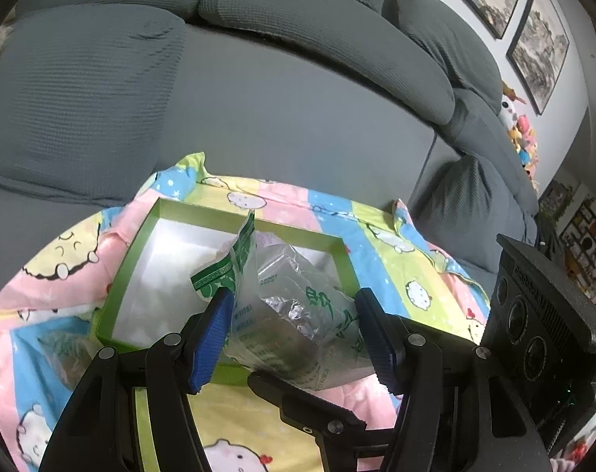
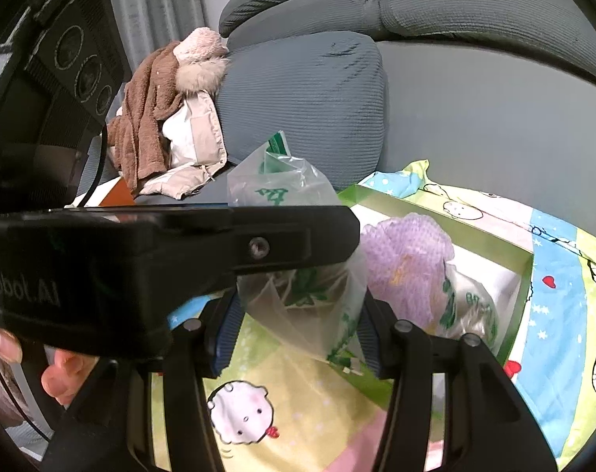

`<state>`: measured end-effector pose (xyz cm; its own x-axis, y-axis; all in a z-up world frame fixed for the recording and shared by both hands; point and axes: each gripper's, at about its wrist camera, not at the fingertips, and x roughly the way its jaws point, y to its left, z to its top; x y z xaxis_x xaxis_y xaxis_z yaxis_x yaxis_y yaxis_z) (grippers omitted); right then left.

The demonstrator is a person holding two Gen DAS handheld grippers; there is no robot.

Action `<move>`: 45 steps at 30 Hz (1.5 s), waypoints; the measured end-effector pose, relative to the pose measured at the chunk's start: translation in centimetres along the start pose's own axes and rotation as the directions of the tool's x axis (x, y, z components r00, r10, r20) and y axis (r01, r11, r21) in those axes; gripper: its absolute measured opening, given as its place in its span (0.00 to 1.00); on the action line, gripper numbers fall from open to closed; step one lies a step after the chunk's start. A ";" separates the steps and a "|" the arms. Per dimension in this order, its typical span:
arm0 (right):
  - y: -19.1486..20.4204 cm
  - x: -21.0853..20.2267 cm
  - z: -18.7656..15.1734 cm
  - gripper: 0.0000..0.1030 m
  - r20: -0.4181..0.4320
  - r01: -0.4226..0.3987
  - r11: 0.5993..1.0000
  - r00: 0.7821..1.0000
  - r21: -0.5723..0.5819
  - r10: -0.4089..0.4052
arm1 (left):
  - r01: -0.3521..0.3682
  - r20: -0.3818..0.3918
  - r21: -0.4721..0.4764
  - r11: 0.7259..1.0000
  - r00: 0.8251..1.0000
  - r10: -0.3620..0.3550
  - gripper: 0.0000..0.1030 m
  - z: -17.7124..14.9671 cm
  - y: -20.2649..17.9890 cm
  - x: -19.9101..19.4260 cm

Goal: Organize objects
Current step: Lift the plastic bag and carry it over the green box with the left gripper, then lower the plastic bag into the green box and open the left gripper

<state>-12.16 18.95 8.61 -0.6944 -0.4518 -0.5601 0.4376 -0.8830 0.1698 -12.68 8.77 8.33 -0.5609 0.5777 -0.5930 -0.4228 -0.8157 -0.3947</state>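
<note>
Left wrist view: the left gripper [image 1: 294,338] clasps a crinkled clear plastic bag with green print [image 1: 294,314] between its blue pads, over the near edge of a shallow green cardboard box with a white inside [image 1: 140,263]. The box lies on a pastel cartoon-print blanket [image 1: 408,259] spread on a grey sofa [image 1: 258,98].

Right wrist view: the right gripper [image 2: 298,334] grips a second clear green-printed plastic bag [image 2: 298,295], held above the blanket just beside the box. Only here a lilac foam net [image 2: 408,259] shows inside the box, and a brown towel [image 2: 148,118] on the sofa.
</note>
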 end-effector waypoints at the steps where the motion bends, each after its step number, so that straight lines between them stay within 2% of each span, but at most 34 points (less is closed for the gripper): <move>1: -0.1 0.2 0.1 0.50 -0.001 0.001 1.000 1.000 0.002 -0.001 | 0.000 0.000 0.001 1.000 1.000 0.000 0.62 0.1 0.1 0.2; 17: -1.4 3.4 1.0 0.50 -0.044 0.013 1.000 0.999 0.028 -0.012 | 0.020 -0.016 -0.051 0.999 1.000 -0.021 0.62 1.2 3.0 3.1; 45: -1.1 6.3 1.8 0.50 -0.118 0.037 0.999 0.992 -0.006 -0.037 | 0.031 -0.026 -0.127 0.991 0.999 -0.034 0.62 1.3 6.3 4.3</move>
<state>-18.08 16.79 6.36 -0.6383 -0.4004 -0.6574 0.4150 -0.8983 0.1442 -18.69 6.20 4.23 -0.5274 0.6043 -0.5973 -0.3457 -0.7947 -0.4989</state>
